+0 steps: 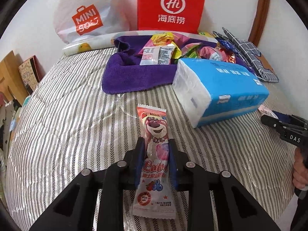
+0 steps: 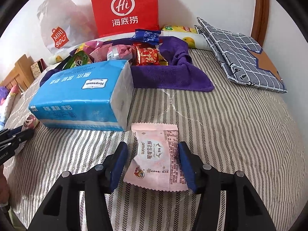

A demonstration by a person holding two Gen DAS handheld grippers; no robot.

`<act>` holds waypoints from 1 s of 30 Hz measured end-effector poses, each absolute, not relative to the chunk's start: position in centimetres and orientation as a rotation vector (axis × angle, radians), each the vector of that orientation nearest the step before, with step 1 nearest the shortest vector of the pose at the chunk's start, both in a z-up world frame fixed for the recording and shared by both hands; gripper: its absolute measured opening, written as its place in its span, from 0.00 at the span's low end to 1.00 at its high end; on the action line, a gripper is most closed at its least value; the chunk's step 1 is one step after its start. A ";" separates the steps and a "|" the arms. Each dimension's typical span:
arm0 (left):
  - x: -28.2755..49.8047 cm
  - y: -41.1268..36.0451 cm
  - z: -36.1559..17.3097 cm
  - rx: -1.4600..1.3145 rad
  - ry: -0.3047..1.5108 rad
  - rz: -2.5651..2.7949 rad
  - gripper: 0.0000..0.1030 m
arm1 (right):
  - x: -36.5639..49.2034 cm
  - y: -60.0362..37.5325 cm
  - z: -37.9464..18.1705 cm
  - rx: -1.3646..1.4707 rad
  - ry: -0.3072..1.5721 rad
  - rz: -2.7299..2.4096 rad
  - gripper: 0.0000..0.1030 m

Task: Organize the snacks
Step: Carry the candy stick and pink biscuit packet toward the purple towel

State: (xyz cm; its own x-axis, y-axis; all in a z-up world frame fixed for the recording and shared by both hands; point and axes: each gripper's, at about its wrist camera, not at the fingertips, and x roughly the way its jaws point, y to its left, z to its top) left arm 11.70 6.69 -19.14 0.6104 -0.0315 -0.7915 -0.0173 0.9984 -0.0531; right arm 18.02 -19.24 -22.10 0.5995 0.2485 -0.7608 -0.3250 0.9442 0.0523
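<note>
- Left wrist view: the left gripper (image 1: 155, 144) pinches one long pink lollipop packet (image 1: 154, 150) between its blue pads; a pink bear is printed on it with the word "Lotso" in red script, and the packet's far end lies out over the striped quilt (image 1: 67, 100).
- One blue tissue pack (image 1: 227, 88) lies just beyond and to the right of it; its white label reads "Yunyuexin" in the right wrist view.
- One purple towel (image 1: 134, 73) sits behind the tissue pack and holds a heap of snacks (image 1: 165, 52); their number cannot be counted.
- Two bags stand against the wall: one white plastic bag (image 1: 82, 13) printed "MINISO" and one red paper bag (image 1: 171, 5) with a round "Hi" logo and the characters 海底捞.
- One folded grey checked cloth (image 1: 248, 53) lies at the right of the towel.
- Right wrist view: the right gripper (image 2: 153, 150) has its jaws spread, and one pale pink snack packet (image 2: 156, 159) lies flat on the quilt between them, with a gap at the left pad. Its label reads "wowo" and 哇喔雪花酥.
- At the heap's right end, one red packet (image 2: 147, 56) with gold writing and one dark blue packet (image 2: 147, 36) stand out.
</note>
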 end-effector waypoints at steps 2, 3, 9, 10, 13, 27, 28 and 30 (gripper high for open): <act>11.7 6.6 -19.1 -0.052 0.919 -0.019 0.21 | 17.9 -19.3 -22.0 -0.097 0.865 0.349 0.49; 11.8 6.6 -19.0 -0.056 0.920 -0.022 0.21 | 17.9 -19.3 -22.0 -0.095 0.864 0.358 0.48; 12.1 7.6 -18.6 -0.124 0.956 -0.051 0.19 | 17.8 -19.6 -22.0 -0.077 0.863 0.360 0.41; 12.0 7.6 -18.5 -0.129 0.959 -0.055 0.19 | 17.9 -19.6 -22.0 -0.077 0.863 0.351 0.40; 11.7 7.4 -18.3 -0.136 0.966 -0.060 0.18 | 17.8 -19.7 -22.0 -0.072 0.861 0.347 0.36; 9.9 6.9 -15.4 -0.135 0.941 -0.121 0.17 | 14.6 -21.0 -20.5 -0.009 0.827 0.259 0.32; 9.8 6.8 -15.1 -0.135 0.936 -0.128 0.17 | 14.2 -21.1 -20.2 -0.005 0.820 0.257 0.32; 9.7 6.5 -14.7 -0.134 0.927 -0.143 0.18 | 13.2 -21.3 -19.3 -0.002 0.804 0.251 0.32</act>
State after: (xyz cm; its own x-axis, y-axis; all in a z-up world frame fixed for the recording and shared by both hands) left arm 9.66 6.53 -14.69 0.5917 -0.1798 -0.7858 0.0649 0.9823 -0.1759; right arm 13.19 -21.31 -19.32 0.6655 0.2217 -0.7127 -0.2234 0.9703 0.0933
